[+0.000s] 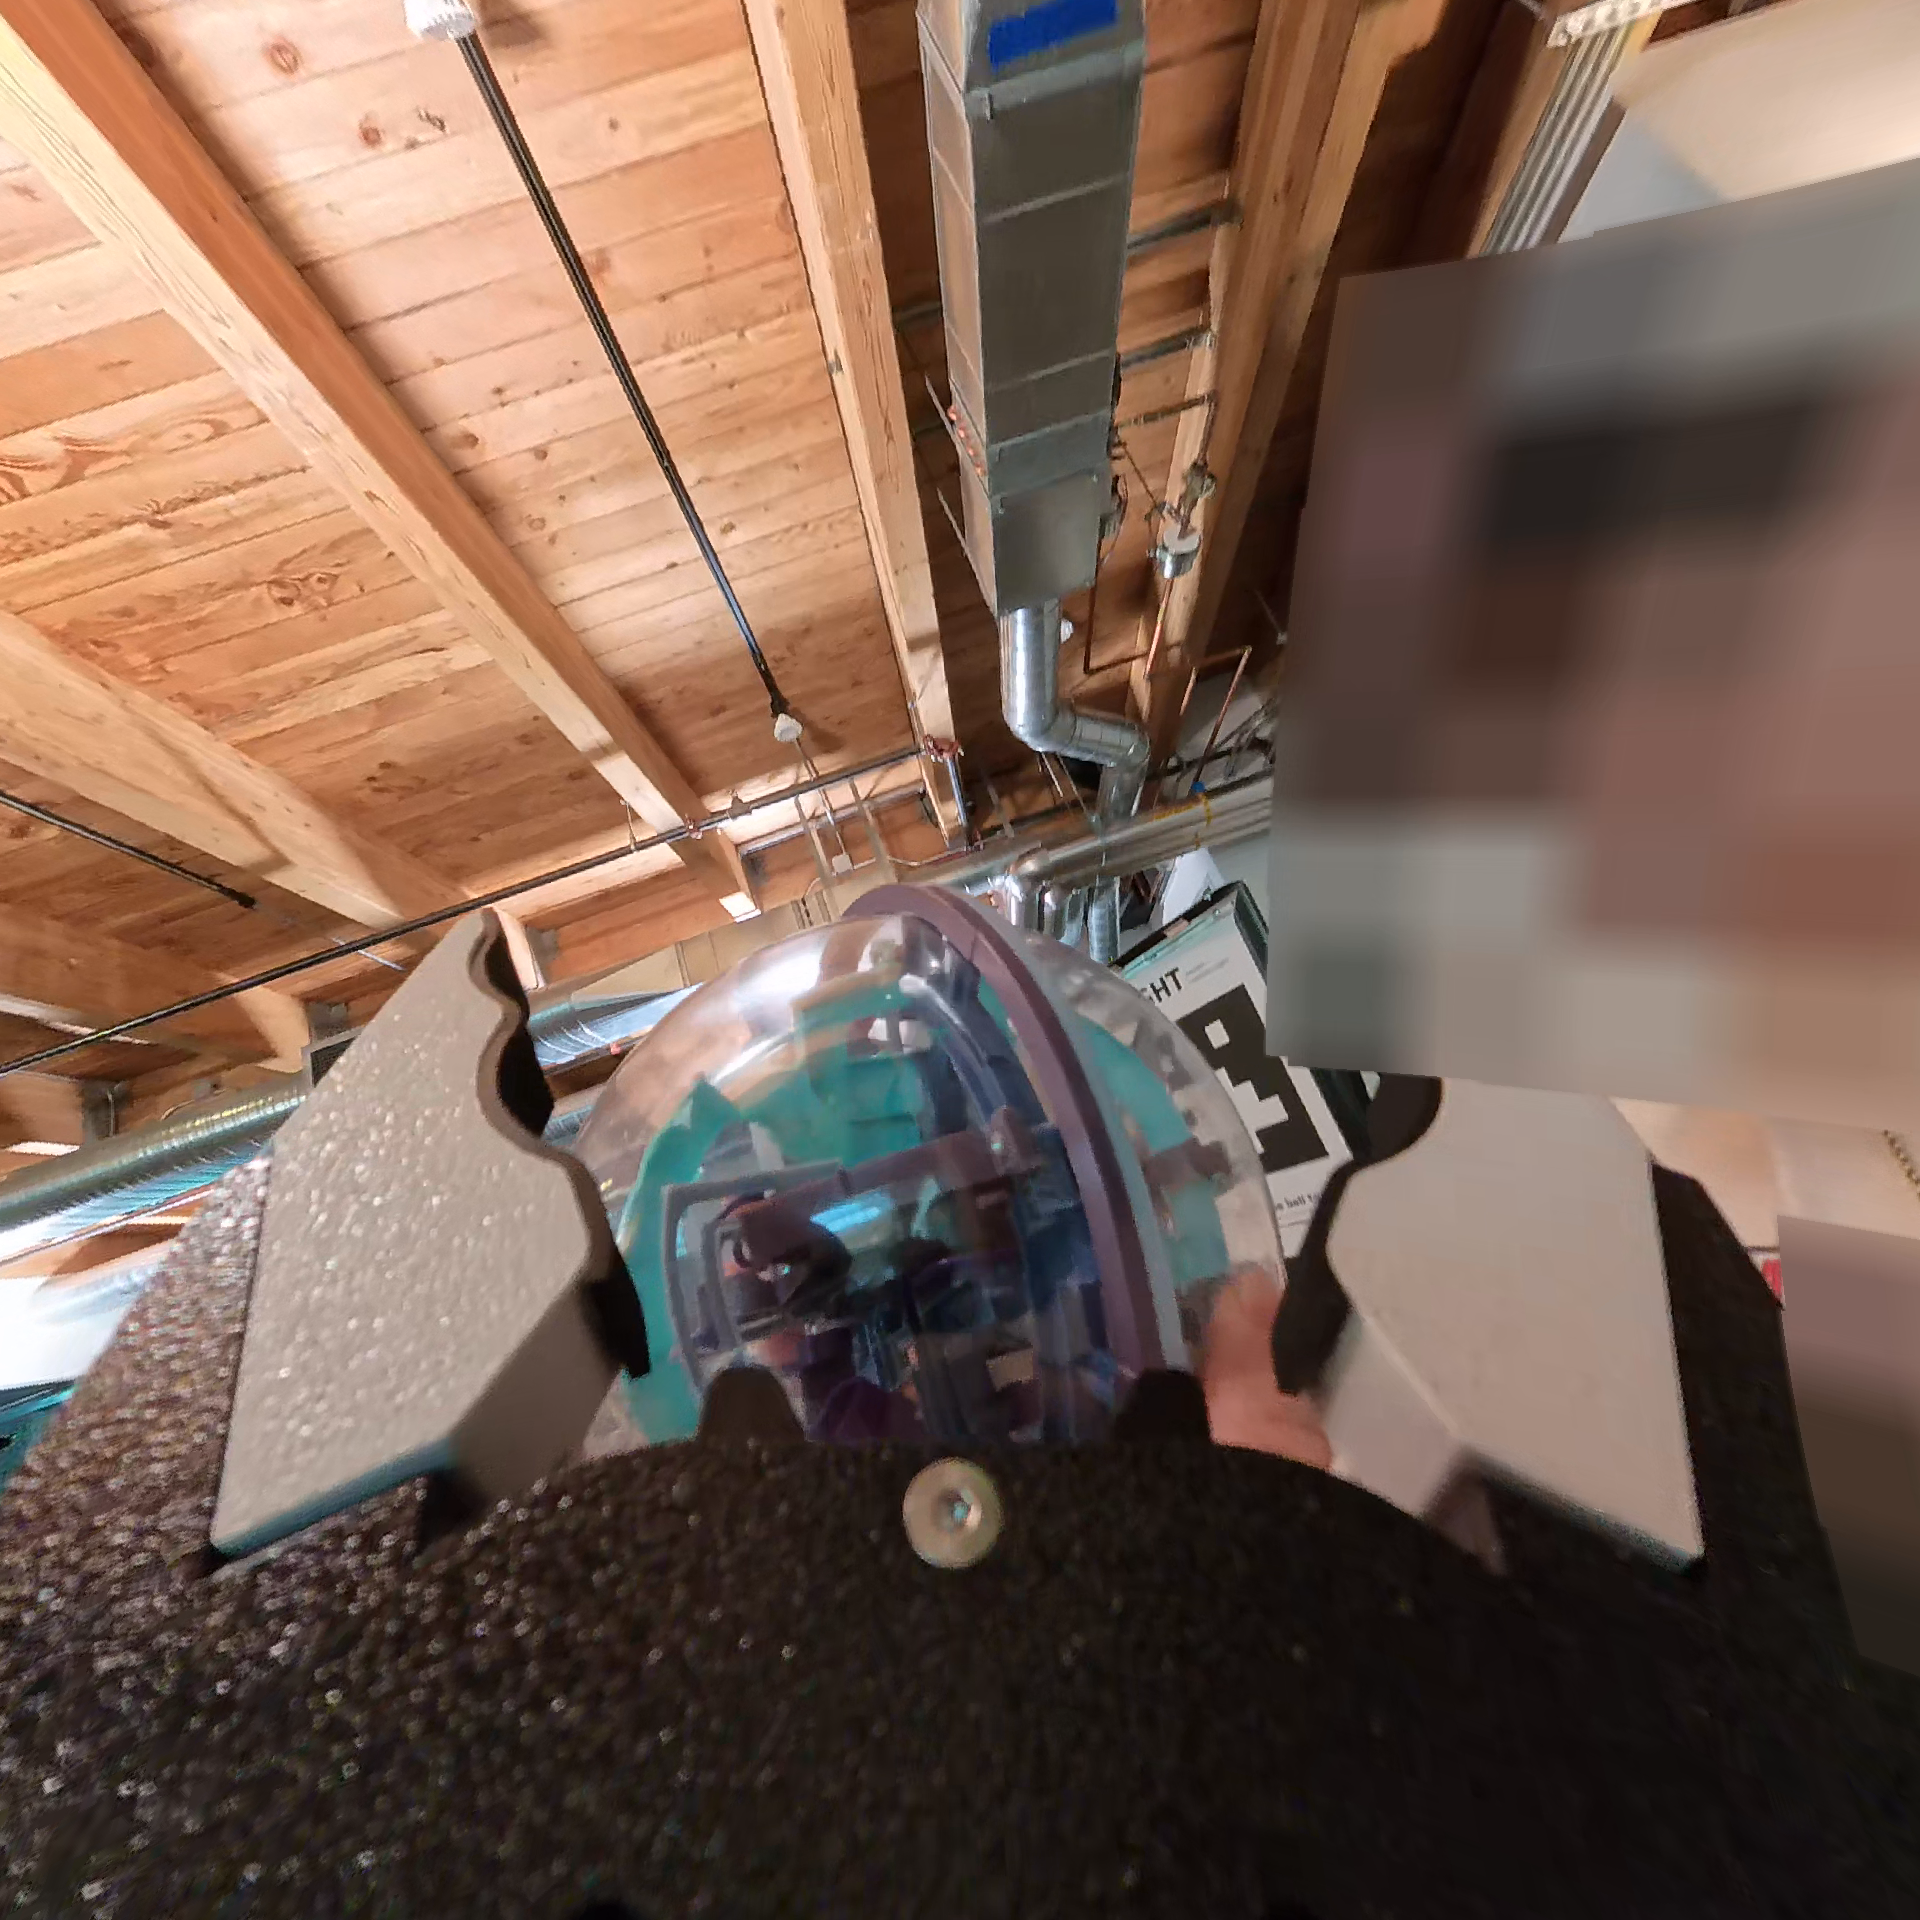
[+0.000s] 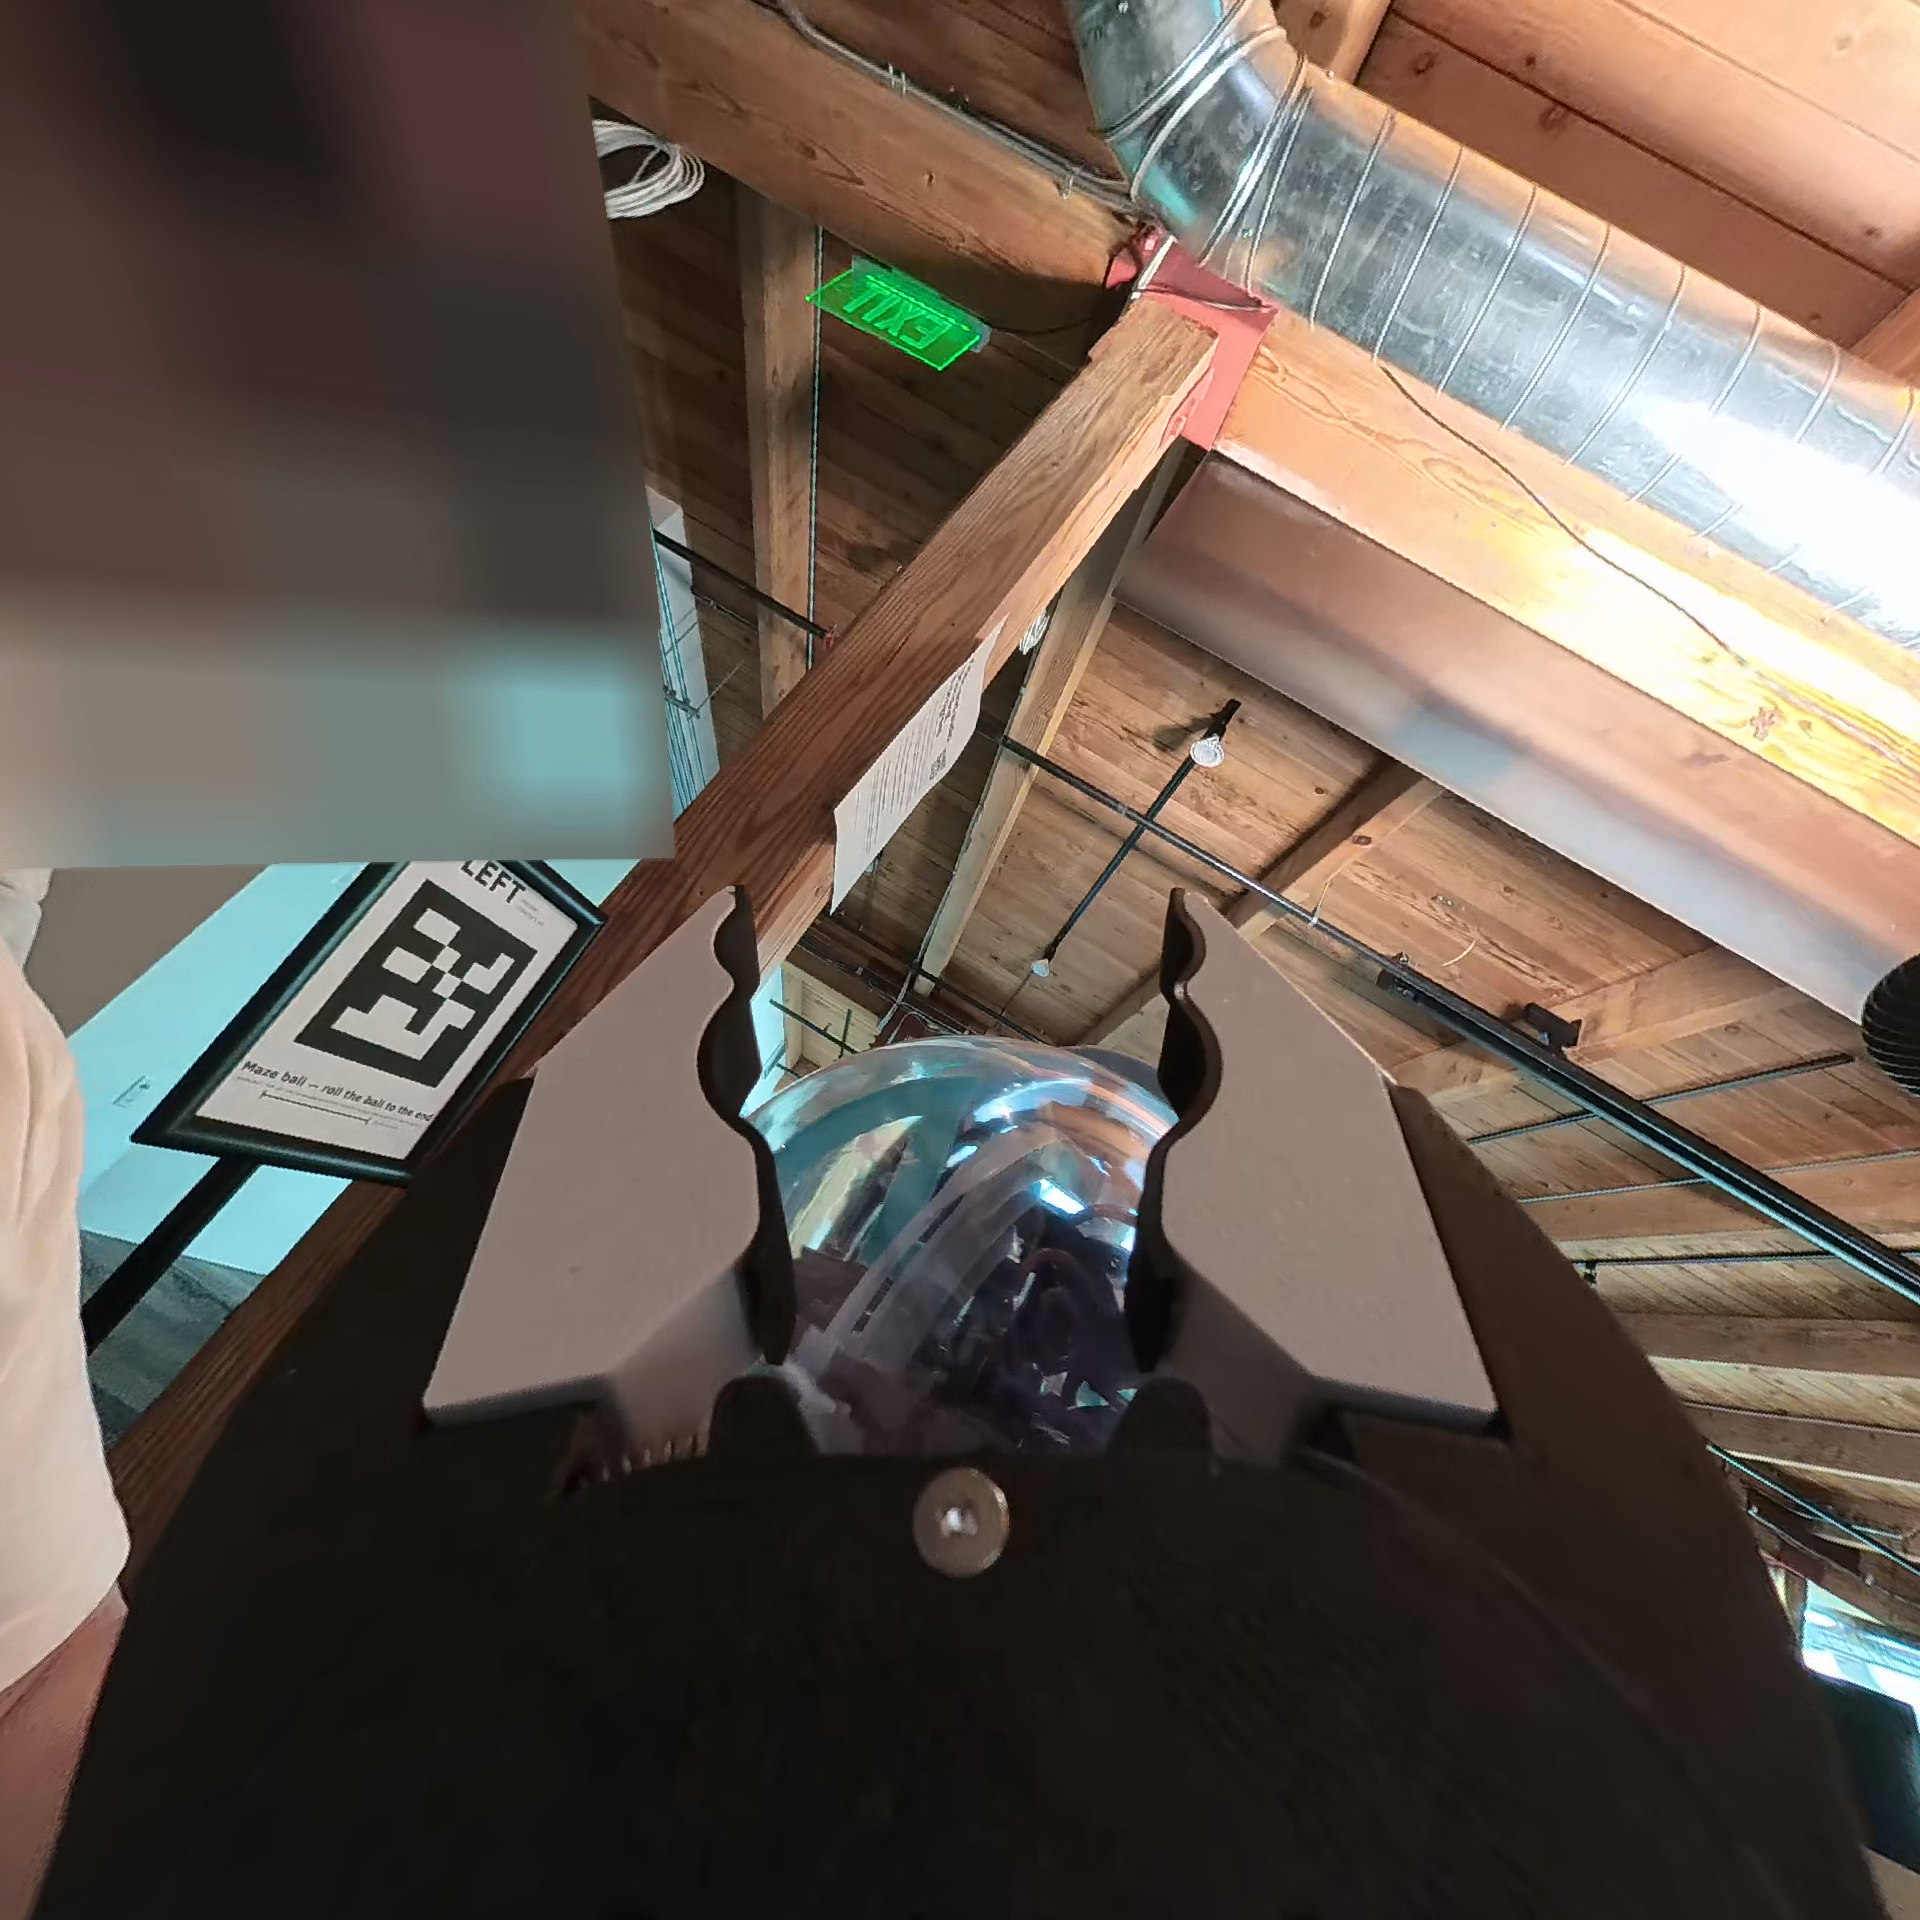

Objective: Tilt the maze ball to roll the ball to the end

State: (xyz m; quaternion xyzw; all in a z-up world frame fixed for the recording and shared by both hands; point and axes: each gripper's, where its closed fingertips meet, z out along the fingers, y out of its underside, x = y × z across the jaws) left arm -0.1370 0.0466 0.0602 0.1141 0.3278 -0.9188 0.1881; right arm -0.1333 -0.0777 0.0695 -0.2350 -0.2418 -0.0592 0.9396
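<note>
I have the maze ball [image 1: 925, 1174] raised toward the ceiling, my left gripper [image 1: 935, 1195] spread wide around its clear shell and my right gripper [image 2: 961, 1153] pinching it between narrower fingers. It looks light, rigid and slick. I judge the purple equator ring [image 1: 1049, 1039] gives the surest hold.

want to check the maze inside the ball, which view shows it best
Left wrist view: the maze ball shows teal and purple tracks and its purple seam. Right wrist view shows only a dark, glary dome between the fingers.
</note>
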